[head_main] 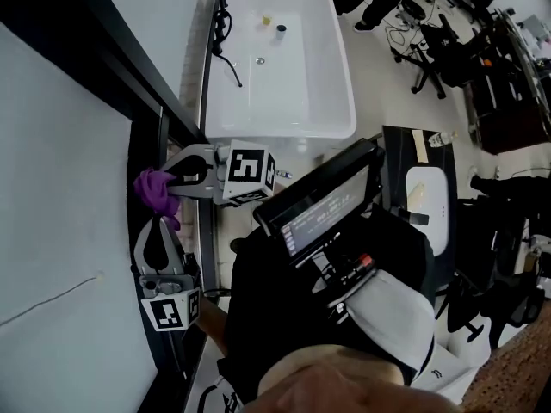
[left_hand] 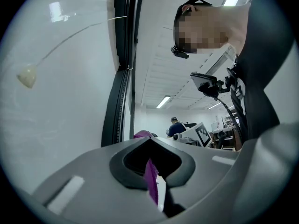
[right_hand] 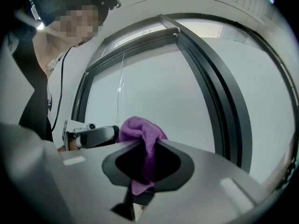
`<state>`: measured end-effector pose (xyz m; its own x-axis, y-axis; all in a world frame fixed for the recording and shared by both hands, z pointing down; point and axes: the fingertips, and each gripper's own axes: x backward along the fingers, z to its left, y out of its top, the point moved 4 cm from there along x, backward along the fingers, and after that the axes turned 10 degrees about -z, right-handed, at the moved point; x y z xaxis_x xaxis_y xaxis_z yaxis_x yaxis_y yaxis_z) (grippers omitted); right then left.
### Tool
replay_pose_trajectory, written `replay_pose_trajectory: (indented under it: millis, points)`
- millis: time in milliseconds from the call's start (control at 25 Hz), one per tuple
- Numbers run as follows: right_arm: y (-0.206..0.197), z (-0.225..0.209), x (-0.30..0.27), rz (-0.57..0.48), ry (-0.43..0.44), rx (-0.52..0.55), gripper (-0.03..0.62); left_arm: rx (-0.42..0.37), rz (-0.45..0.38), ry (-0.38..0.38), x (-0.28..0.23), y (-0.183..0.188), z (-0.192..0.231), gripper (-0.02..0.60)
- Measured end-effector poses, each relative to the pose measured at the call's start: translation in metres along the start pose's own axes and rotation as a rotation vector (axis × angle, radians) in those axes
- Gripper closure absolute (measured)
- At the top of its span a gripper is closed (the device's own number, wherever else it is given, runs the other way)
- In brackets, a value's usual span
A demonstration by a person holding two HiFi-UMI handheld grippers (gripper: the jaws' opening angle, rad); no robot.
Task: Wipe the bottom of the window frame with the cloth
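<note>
The window pane, smooth, flat and pale grey, fills the head view from 7 to 11 o'clock. It also backs most of the right gripper view.

The window frame borders the pane as a dark, matte band with straight ridged rails. It comes down from 11 o'clock in the head view and then runs toward 7 o'clock. In the right gripper view it curves along the 3 o'clock side, and in the left gripper view it stands between the pane and the room.

A white, glossy, rectangular sink with rounded corners sits at 12 o'clock in the head view.

The right gripper, grey moulded plastic with a marker cube, reaches in from 3 o'clock toward the frame. Its own view shows the jaws closed together on the cloth.

The left gripper lies at 6 o'clock of the right one and points along the frame toward 12 o'clock. In its own view the jaws are likewise pinched shut, with a thin strip of cloth running through the slot.

The cloth is purple, soft and nappy. It is bunched into a crumpled lump against the frame at 9 o'clock in the head view, and both grippers hold it. It bulges above the right jaws and shows as a narrow fold between the left ones.

A thin cord with a pale drop-shaped end lies on the pane at 10 o'clock in the left gripper view.
</note>
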<state>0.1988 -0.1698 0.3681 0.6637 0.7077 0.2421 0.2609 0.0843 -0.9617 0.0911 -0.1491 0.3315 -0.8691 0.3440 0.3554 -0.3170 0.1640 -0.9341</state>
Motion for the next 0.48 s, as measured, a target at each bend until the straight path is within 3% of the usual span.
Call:
replay_pose_trajectory:
  millis: [480]
  points:
    - [0.012, 0.009, 0.001, -0.038, 0.012, 0.037, 0.54, 0.001, -0.005, 0.011, 0.004, -0.001, -0.003, 0.58]
